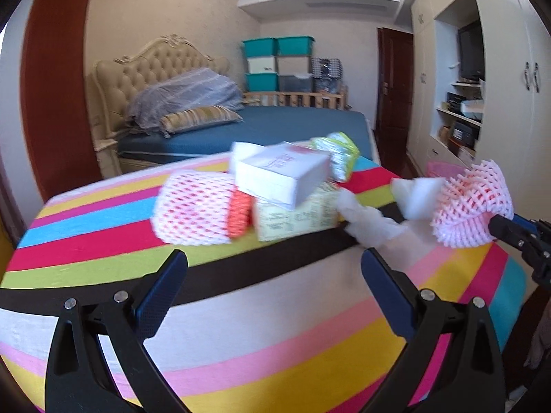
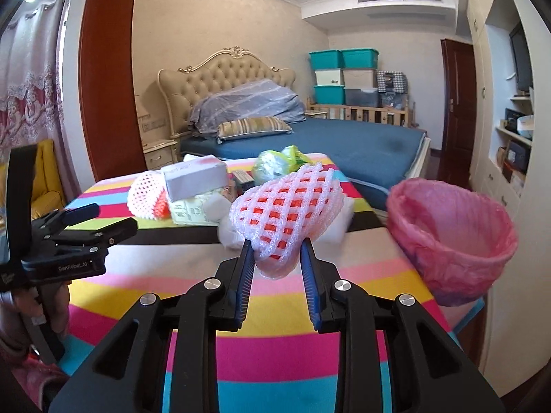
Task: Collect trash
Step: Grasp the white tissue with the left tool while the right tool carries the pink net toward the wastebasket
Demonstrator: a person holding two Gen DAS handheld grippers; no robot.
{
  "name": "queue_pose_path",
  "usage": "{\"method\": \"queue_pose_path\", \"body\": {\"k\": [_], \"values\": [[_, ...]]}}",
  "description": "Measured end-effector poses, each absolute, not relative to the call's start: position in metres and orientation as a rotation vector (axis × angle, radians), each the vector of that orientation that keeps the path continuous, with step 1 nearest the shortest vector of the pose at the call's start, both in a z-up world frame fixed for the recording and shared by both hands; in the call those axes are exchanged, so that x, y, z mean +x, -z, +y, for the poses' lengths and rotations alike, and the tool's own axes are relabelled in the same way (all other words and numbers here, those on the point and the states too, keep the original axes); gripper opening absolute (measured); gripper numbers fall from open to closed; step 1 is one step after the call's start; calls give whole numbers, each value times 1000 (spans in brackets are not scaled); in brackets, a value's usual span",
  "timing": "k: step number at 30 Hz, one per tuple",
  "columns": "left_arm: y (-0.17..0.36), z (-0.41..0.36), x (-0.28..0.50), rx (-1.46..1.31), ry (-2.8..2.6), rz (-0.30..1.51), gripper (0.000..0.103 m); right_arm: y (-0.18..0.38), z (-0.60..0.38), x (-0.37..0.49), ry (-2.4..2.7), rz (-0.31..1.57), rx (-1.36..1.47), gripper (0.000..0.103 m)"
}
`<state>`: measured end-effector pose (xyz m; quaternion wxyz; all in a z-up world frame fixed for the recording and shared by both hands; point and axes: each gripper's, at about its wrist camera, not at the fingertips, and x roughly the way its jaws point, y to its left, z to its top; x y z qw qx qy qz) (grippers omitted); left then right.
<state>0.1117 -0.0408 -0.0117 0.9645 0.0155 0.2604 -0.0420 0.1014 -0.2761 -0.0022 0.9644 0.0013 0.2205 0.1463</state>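
My right gripper [image 2: 276, 246] is shut on a pink foam fruit net [image 2: 289, 206] and holds it above the striped tablecloth [image 2: 275, 351]; the net [image 1: 471, 203] and that gripper [image 1: 496, 223] also show at the right of the left wrist view. A bin with a pink liner [image 2: 451, 237] stands just right of the held net. My left gripper [image 1: 273, 256] is open and holds nothing, a little short of the trash pile: another foam net [image 1: 193, 206], a white box [image 1: 286, 175], a pale carton [image 1: 296, 216], a green wrapper [image 1: 339, 151] and crumpled white plastic [image 1: 368, 220].
The table [image 1: 103, 268] stands before a blue bed [image 2: 361, 144] with pillows. Cupboards and shelves [image 1: 461, 113] line the right wall, and a dark door [image 1: 394, 96] is behind. A person's hand [image 2: 51, 306] holds the left gripper [image 2: 110, 220] at the table's left edge.
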Motion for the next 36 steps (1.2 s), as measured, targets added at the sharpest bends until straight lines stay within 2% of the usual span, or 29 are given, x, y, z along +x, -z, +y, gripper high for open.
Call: {"method": "queue_pose_path", "body": {"k": [8, 20, 23, 24, 25, 36], "values": [[28, -90, 155, -2, 232, 659, 94, 6, -308, 99, -223, 427, 38, 26], [50, -137, 235, -51, 163, 823, 79, 12, -320, 97, -230, 408, 63, 26], [56, -138, 243, -55, 167, 859, 55, 13, -321, 97, -231, 407, 64, 26], [56, -139, 242, -44, 185, 861, 36, 13, -320, 97, -230, 407, 63, 27], [56, -139, 240, -30, 197, 861, 32, 13, -321, 97, -231, 407, 63, 26], [30, -134, 179, -8, 284, 663, 31, 14, -317, 94, -231, 391, 31, 27]]}}
